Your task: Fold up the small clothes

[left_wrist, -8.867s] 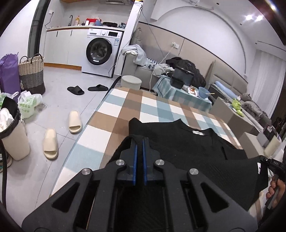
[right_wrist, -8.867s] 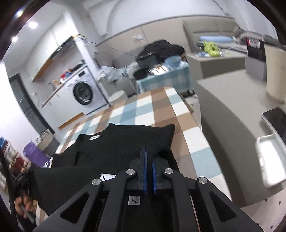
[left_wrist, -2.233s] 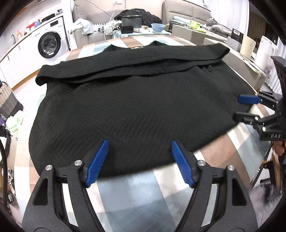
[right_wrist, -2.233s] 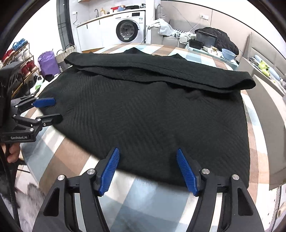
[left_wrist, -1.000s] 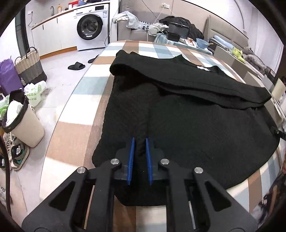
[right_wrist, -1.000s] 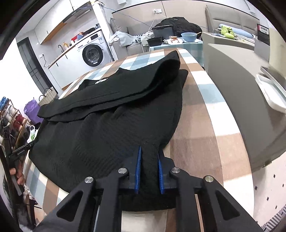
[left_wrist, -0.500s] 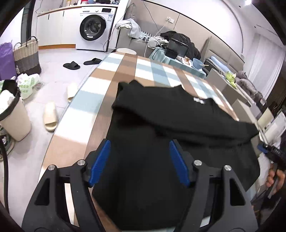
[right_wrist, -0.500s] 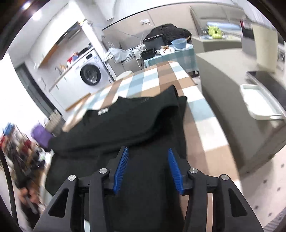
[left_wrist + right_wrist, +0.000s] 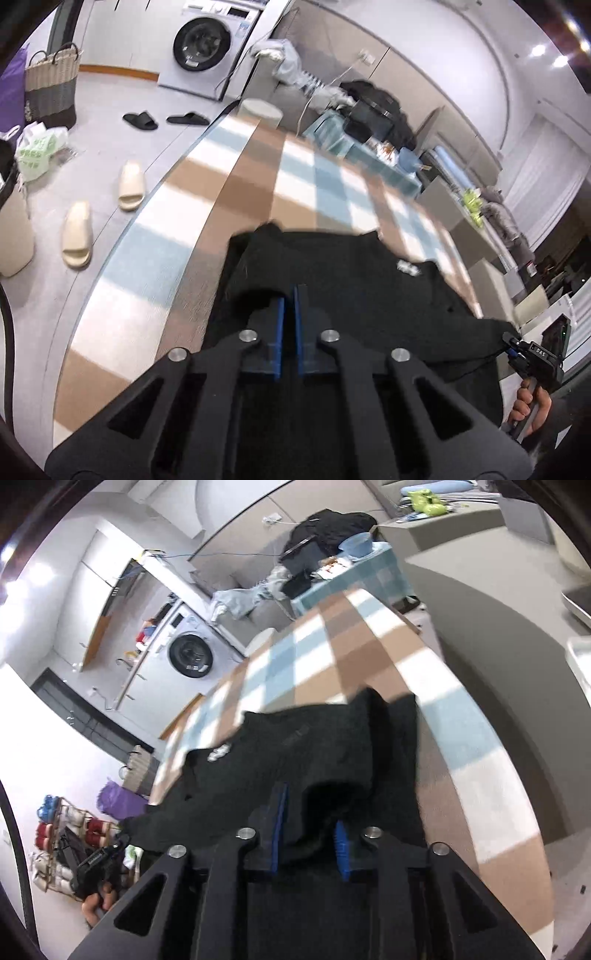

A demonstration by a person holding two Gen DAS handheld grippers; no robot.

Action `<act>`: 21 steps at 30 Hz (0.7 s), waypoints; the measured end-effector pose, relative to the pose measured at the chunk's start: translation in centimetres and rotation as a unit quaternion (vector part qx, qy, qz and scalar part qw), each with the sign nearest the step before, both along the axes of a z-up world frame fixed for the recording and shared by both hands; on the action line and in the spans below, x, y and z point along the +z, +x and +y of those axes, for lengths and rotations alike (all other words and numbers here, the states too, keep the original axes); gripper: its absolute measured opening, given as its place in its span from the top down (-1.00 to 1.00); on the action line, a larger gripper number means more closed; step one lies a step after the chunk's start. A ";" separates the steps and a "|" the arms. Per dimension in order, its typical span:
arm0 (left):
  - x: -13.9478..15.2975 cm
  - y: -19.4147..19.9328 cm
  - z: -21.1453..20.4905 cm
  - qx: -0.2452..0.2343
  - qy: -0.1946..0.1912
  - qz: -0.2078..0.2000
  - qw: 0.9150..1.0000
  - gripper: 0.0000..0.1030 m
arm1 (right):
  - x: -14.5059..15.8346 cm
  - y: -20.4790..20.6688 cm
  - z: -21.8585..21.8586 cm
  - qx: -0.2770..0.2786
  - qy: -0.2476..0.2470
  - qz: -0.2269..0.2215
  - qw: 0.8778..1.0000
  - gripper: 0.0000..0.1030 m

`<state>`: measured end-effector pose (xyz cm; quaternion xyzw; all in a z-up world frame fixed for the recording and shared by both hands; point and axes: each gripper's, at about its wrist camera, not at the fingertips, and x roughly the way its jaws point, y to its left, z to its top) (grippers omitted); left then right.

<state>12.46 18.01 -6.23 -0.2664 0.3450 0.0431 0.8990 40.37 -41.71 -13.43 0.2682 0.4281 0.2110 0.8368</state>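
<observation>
A black knit garment point(image 9: 354, 280) lies on the checked tablecloth point(image 9: 258, 173), its white neck label point(image 9: 408, 266) facing up. My left gripper point(image 9: 289, 291) is shut on a fold of the garment's near left edge and lifts it. In the right wrist view the same garment point(image 9: 306, 746) fills the lower middle. My right gripper point(image 9: 308, 812) holds a bunch of its near right edge between partly closed blue pads point(image 9: 277, 819). The right gripper also shows in the left wrist view point(image 9: 532, 354), at the far right.
Cream slippers point(image 9: 103, 218) and black slippers point(image 9: 162, 119) lie on the floor left of the table. A washing machine point(image 9: 207, 44) and a woven basket point(image 9: 51, 85) stand beyond. A grey counter point(image 9: 509, 602) runs along the table's right side.
Both grippers were open over the garment half a second ago. Now both have closed on its near edge and lifted it, with the cloth bunched and the view blurred by motion.
</observation>
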 end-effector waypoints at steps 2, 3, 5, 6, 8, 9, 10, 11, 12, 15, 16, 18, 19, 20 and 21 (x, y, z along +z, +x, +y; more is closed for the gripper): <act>0.8 1.0 0.2 0.000 0.003 -0.011 1.000 0.95 | 0.7 1.0 0.2 0.010 0.014 -0.003 1.000 0.54; 1.3 1.7 0.4 0.000 0.001 -0.017 1.000 0.95 | 1.2 2.0 0.5 0.008 0.016 -0.007 1.000 0.54; 2.0 3.3 0.8 0.001 0.003 -0.025 1.000 0.95 | 1.9 3.6 0.8 0.002 0.016 -0.016 1.000 0.51; 2.2 4.4 1.1 0.001 0.005 -0.026 1.000 0.95 | 2.0 5.1 0.8 -0.008 0.025 -0.019 0.999 0.50; 2.3 6.5 1.9 0.005 -0.005 -0.032 0.999 0.95 | 1.9 7.3 0.5 -0.027 0.041 -0.017 0.999 0.48; 2.2 7.7 2.4 0.006 -0.008 -0.030 0.999 0.95 | 1.7 8.4 0.2 -0.038 0.043 -0.013 0.998 0.47; 2.1 8.6 2.9 0.007 -0.014 -0.023 1.000 0.89 | 1.4 9.4 -0.2 -0.052 0.041 -0.009 0.998 0.47; 1.7 9.7 3.4 0.009 -0.027 -0.006 1.000 0.75 | 1.0 10.4 -0.7 -0.075 0.034 -0.001 0.997 0.46; 1.3 10.6 3.9 0.008 -0.041 0.009 0.999 0.63 | 0.7 11.2 -1.2 -0.098 0.015 0.011 0.995 0.46; 0.9 11.6 4.7 0.009 -0.070 0.008 0.997 0.07 | 0.5 11.2 -1.7 -0.107 0.000 0.017 0.994 0.32; 1.1 11.5 4.7 0.011 -0.070 0.002 0.997 -0.14 | 0.6 11.0 -1.8 -0.105 -0.008 0.016 0.994 0.21; 1.9 11.5 4.8 0.006 -0.066 -0.016 0.998 -0.39 | 1.0 10.5 -1.8 -0.097 -0.031 0.008 0.995 0.20; 2.2 11.4 4.9 0.005 -0.062 -0.022 0.998 -0.47 | 1.1 10.4 -1.7 -0.090 -0.040 0.005 0.995 0.19; 2.6 11.4 4.9 0.004 -0.058 -0.026 0.998 -0.50 | 1.3 10.2 -1.8 -0.089 -0.050 0.004 0.995 0.15; 2.9 11.4 4.9 0.002 -0.055 -0.030 0.998 -0.51 | 1.3 9.8 -2.1 -0.091 -0.053 0.005 0.994 0.10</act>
